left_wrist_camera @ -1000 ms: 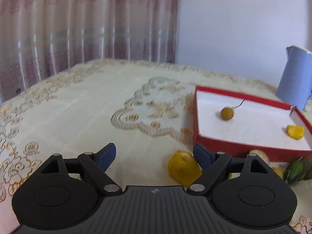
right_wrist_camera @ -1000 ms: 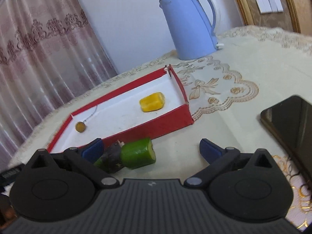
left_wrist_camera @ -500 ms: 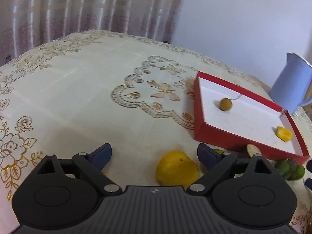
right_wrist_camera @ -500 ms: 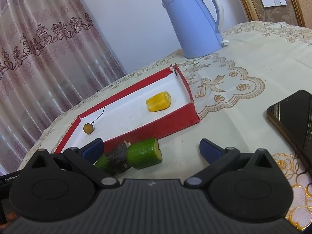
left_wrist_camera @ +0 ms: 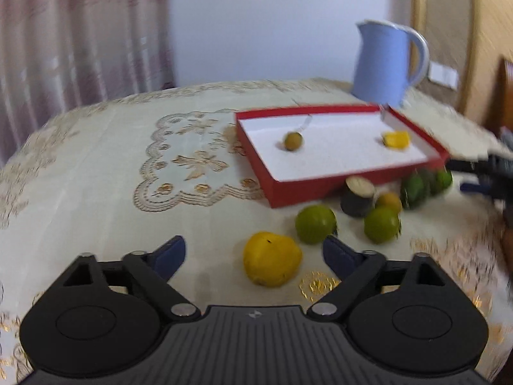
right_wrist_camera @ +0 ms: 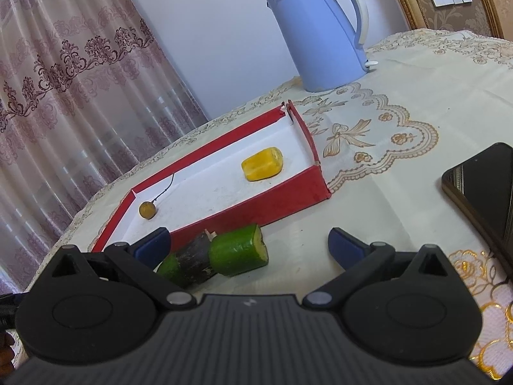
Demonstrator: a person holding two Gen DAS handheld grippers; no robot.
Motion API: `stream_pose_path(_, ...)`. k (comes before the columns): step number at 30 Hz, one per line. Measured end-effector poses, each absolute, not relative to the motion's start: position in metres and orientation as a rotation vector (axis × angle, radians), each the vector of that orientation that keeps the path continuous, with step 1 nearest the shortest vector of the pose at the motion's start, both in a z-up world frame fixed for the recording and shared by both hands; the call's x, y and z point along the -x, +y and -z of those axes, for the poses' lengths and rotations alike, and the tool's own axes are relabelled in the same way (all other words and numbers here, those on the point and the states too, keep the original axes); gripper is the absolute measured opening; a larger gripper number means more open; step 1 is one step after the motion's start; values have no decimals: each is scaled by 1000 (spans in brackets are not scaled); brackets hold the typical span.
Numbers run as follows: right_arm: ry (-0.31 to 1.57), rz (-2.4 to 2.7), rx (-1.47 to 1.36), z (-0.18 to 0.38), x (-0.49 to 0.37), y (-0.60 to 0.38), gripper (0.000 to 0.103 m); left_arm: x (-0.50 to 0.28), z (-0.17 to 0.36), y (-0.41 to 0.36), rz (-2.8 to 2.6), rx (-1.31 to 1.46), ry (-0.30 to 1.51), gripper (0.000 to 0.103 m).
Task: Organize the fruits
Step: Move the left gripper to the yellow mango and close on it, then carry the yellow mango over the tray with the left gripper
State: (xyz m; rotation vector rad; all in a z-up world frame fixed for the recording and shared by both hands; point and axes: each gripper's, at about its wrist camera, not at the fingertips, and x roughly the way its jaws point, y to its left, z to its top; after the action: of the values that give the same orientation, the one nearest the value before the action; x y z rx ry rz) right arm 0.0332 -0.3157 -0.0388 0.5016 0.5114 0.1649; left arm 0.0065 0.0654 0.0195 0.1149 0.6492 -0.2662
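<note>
A red tray point(left_wrist_camera: 323, 186) with a white floor holds a small brown fruit point(left_wrist_camera: 293, 141) and a yellow piece point(left_wrist_camera: 397, 140); it also shows in the right wrist view point(right_wrist_camera: 275, 202). In front of it lie a yellow fruit point(left_wrist_camera: 272, 258), two green limes point(left_wrist_camera: 315, 223) point(left_wrist_camera: 381, 224), a dark cut piece point(left_wrist_camera: 357, 196) and green pieces point(left_wrist_camera: 416, 189). My left gripper point(left_wrist_camera: 255, 253) is open, with the yellow fruit between its fingers. My right gripper point(right_wrist_camera: 248, 243) is open around a green cut piece point(right_wrist_camera: 239, 250) and a dark piece point(right_wrist_camera: 194, 261).
A blue kettle point(right_wrist_camera: 320, 32) stands behind the tray; it also shows in the left wrist view point(left_wrist_camera: 384, 64). A black phone point(right_wrist_camera: 484, 189) lies at the right on the embroidered tablecloth point(left_wrist_camera: 96, 176). Curtains hang behind the table.
The left gripper has swung right and pulled back, so more fruits and the kettle are in view. The right gripper has edged slightly closer to the green piece.
</note>
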Motion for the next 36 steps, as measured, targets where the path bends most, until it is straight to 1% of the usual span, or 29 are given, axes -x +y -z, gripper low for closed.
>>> stream_pose_path(1,512,-165,-500,39,-33,-316,103,-9,-17,62,288,-130,658,78)
stream_pose_path(3,515,-163,-498,39,-33,-315,103,-11,-10,57,317,-146,682,63)
stream_pose_path(5,515,-163,-497,39,-33,-315,103,-17,-3,53,325,-160,709,59)
stream_pose_path(7,514,-164,-498,39,-33,-315,103,-16,-1,53,321,-163,705,59)
stream_pose_path(9,515,-163,-498,39,-33,-315,103,-16,-2,53,320,-164,698,55)
stream_pose_path(11,516,-163,-496,39,-33,-315,103,-19,-1,53,319,-158,702,53)
stream_pose_path(14,516,-163,-496,39,-33,-315,103,-19,-1,52,313,-168,699,44)
stream_pose_path(25,516,-163,-495,39,-33,-315,103,-9,-4,50,257,-149,667,43)
stream_pose_path(36,516,-160,-487,38,-33,-314,103,-5,-24,46,180,-102,584,43)
